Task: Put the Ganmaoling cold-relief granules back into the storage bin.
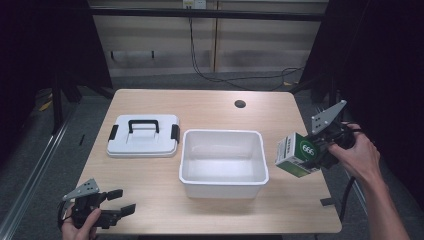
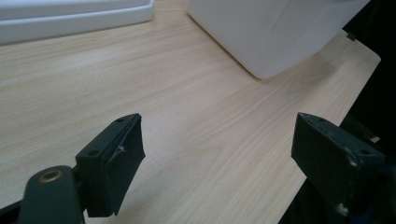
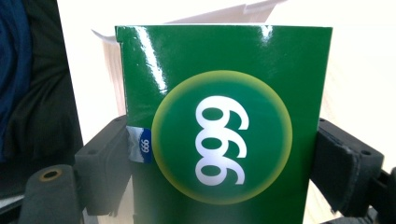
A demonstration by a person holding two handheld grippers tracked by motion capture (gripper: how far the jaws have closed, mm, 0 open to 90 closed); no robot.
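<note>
My right gripper (image 1: 311,151) is clamped on the green box (image 1: 296,154), which hangs just right of the white bin (image 1: 223,184), off the table (image 1: 160,176). I want to carry it level over the rim, go low, then let go. My left gripper (image 1: 120,201) rests near the table's front edge, jaws apart and empty, away from the lid (image 1: 143,145).
</note>
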